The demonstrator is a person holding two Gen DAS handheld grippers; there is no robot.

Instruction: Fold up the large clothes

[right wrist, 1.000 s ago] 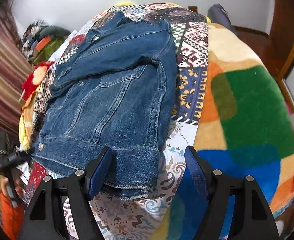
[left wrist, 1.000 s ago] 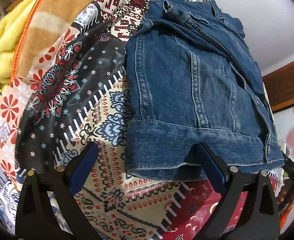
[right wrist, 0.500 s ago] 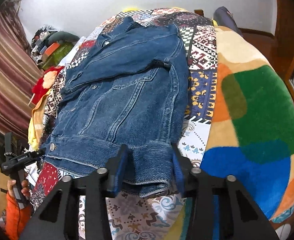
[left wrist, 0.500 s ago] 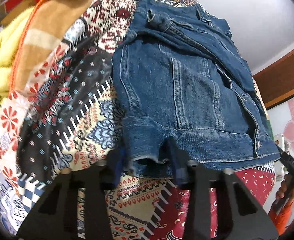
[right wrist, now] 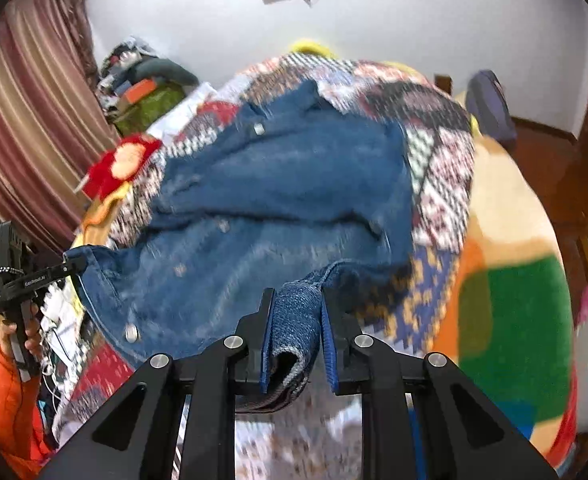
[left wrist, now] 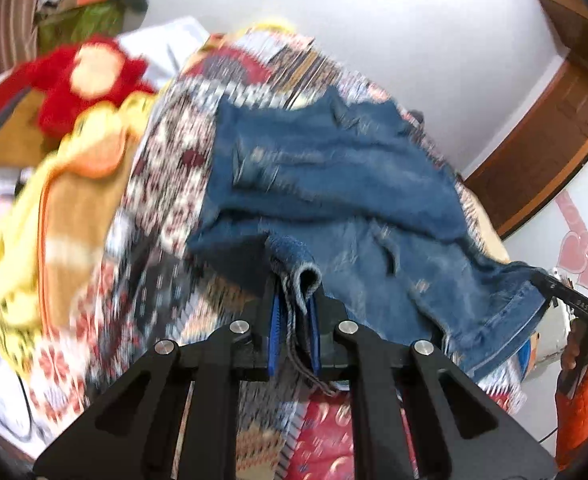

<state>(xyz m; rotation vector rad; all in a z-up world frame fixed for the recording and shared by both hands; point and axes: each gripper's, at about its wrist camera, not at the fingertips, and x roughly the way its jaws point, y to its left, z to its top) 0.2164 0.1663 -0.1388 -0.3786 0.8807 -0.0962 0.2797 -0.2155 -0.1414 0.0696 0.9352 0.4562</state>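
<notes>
A blue denim jacket (left wrist: 334, 184) lies spread on a patterned bedspread (left wrist: 166, 184), its bottom hem raised off the bed at both corners. My left gripper (left wrist: 294, 284) is closing its jaws on a bunched fold of the hem, and the blue pads (left wrist: 274, 320) press on the cloth. In the right wrist view the jacket (right wrist: 278, 192) fills the middle. My right gripper (right wrist: 296, 300) is closing tight on the other hem corner, with denim pinched between its pads (right wrist: 328, 344). Each wrist view shows the other gripper at the picture's edge, holding its own corner of the jacket.
A red plush toy (left wrist: 82, 80) and a yellow and tan blanket (left wrist: 66, 208) lie left of the jacket. A fleece blanket in green, orange and blue (right wrist: 510, 312) covers the right side. A striped curtain (right wrist: 26, 128) hangs on the left, with a wooden door (left wrist: 554, 128) on the right.
Both grippers went from wide open around the hem to closed on it. They have since risen, lifting the hem off the bedspread, and the views are now blurred.
</notes>
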